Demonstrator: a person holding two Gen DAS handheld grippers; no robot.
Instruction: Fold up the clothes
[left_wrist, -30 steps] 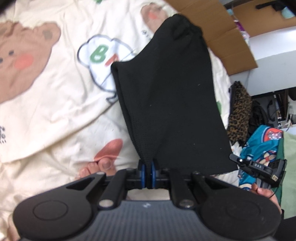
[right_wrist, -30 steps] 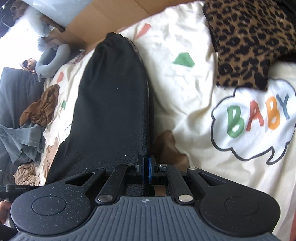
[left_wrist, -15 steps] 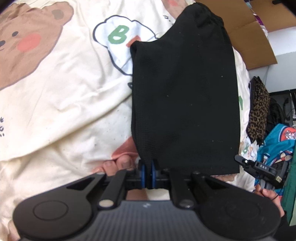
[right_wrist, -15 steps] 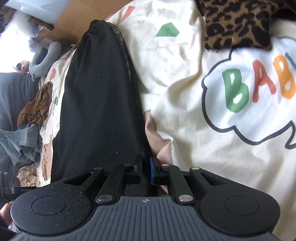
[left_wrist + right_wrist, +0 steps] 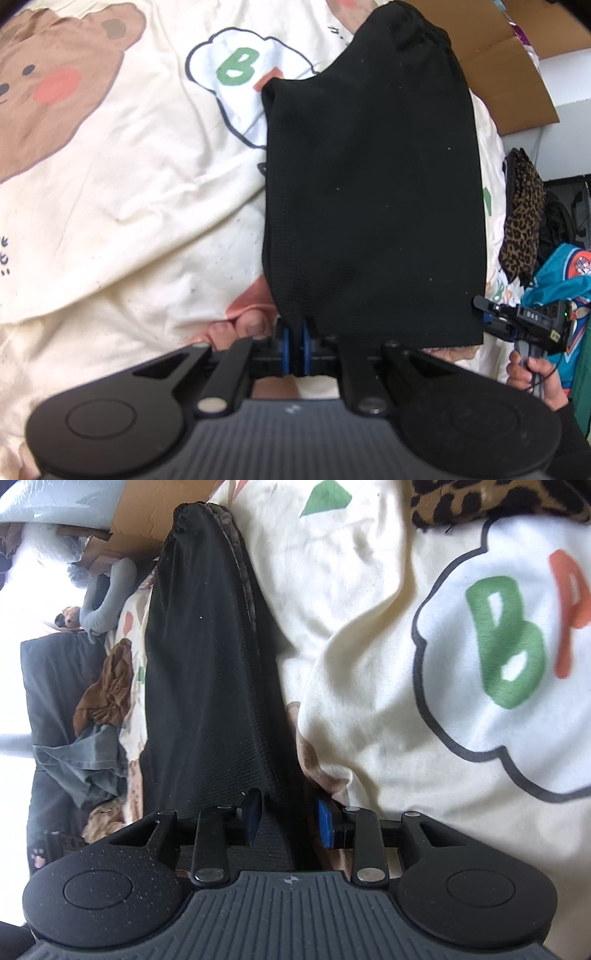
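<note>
One black garment [image 5: 373, 192] here, a knit with a fine waffle-ish texture, folded over into a long rectangle with a gathered, elastic-looking band at the far end. It's lying flat on the bed, on a cream sheet [image 5: 140, 192] that's wrinkled and printed with a brown bear [image 5: 55, 81] and a cloud bubble [image 5: 517, 657] with a green B and an orange letter beside it.

Two grippers, both at the garment's near edge. The left gripper [image 5: 294, 345] has its blue pads pressed together, pinching the near left corner of the fabric. A couple of the person's toes [image 5: 245, 325] poke out just left of it. The right gripper [image 5: 288, 821] is at the other near corner, and its jaws are opening: the blue pads are spread apart, the garment's edge lies between them but they aren't pressing on it. In the left view you can see that right gripper from the side, held in a hand [image 5: 532, 376], just off the garment's near right corner.

Other stuff around: one leopard-print cloth [image 5: 522, 218] at the bed's right edge, one teal printed item [image 5: 565, 273] below it, cardboard [image 5: 517, 92] past the far end of the bed. On the other side, in the right view, one brown crumpled cloth [image 5: 107, 686], one grey one [image 5: 85, 771] and a grey plush thing [image 5: 107, 590].
</note>
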